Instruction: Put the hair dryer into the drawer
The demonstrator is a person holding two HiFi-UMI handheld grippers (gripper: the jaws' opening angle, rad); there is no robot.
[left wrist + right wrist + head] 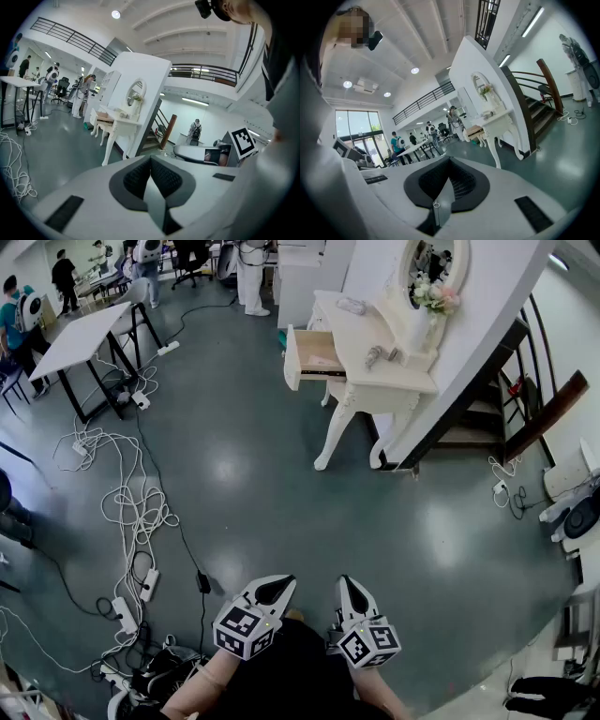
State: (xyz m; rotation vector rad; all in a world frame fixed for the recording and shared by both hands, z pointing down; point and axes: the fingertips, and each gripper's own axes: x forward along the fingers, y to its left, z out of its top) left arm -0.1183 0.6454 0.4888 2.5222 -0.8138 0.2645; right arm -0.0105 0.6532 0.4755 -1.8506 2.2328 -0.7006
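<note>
Standing well back from the white carved dressing table in the upper middle of the frame, the person holds both tools low and close to the body at lower centre, pointed roughly toward the furniture. It looks like a carrying posture for the walk over, since nothing is within reach. The left gripper has its jaws pressed together on nothing, and the right gripper is likewise closed and empty. What looks like the small grey hair dryer lies on the tabletop, just right of the pulled-out white-fronted drawer. That drawer juts toward the left, already open to receive it. Loose white cables sprawl over the dark glossy floor at the left, off the straight path to the table, so the approach seems clear
</note>
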